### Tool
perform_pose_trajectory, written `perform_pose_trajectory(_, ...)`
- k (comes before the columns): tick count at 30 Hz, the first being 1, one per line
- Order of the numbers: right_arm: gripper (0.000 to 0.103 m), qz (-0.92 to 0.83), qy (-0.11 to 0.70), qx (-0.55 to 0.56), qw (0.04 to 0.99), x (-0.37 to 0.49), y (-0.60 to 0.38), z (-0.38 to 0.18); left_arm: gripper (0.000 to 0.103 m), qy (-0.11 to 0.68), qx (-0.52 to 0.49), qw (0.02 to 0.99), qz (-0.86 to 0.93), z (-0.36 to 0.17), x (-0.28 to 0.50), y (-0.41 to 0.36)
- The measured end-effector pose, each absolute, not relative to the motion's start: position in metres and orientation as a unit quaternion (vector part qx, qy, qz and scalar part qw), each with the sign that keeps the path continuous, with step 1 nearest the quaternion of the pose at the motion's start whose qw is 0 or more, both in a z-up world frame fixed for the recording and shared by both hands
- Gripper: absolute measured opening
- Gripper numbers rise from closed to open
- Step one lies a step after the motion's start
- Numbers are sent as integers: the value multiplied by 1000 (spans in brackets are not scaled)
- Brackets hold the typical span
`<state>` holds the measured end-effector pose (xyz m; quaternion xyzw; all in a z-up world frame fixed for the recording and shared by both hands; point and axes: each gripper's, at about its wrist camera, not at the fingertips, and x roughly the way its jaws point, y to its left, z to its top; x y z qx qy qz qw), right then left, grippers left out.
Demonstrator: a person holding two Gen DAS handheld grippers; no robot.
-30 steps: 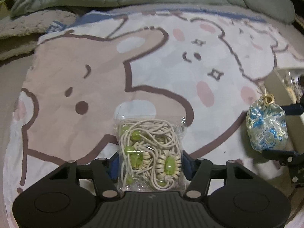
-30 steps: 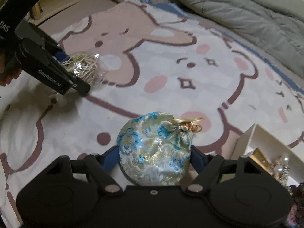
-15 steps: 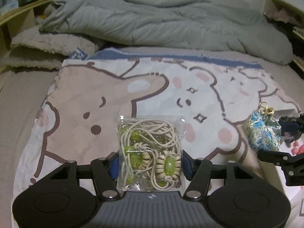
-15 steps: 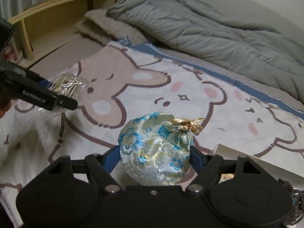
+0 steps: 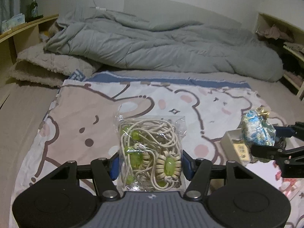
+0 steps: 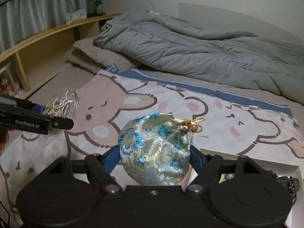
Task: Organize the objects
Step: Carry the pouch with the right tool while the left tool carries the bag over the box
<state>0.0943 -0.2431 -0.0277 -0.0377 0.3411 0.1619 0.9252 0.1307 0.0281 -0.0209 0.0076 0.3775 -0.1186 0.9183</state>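
My left gripper [image 5: 151, 163] is shut on a clear plastic bag of cream cord and green beads [image 5: 152, 152], held above the cartoon bear blanket [image 5: 79, 121]. My right gripper [image 6: 154, 157] is shut on a pale brocade drawstring pouch with blue flowers [image 6: 154, 152], its gold tie at the upper right. In the left wrist view the pouch [image 5: 258, 131] and the right gripper [image 5: 275, 142] hang at the right, over a white box [image 5: 230, 142]. In the right wrist view the left gripper [image 6: 55, 117] and its bag [image 6: 60, 104] show at the left.
A white box [image 6: 247, 163] with small trinkets lies under the right gripper on the blanket. A grey duvet [image 5: 161, 43] is heaped at the back, a fluffy beige blanket [image 5: 47, 66] to its left. Wooden shelves [image 6: 47, 43] run along the left, with a bottle [image 6: 98, 4].
Both grippers have risen and tilted up with their loads, so the duvet, wall and shelves have come into view. Both grips look unchanged.
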Motion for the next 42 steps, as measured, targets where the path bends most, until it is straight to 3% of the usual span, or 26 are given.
perform_pose_trajectory(20, 77, 137, 320, 2, 938, 58, -304, -9, 62, 369, -15, 910, -189, -17, 110, -42)
perform_pose_trajectory(42, 77, 164, 418, -21, 894, 35, -377, -99, 62, 430, -76, 858, -269, -63, 96, -146)
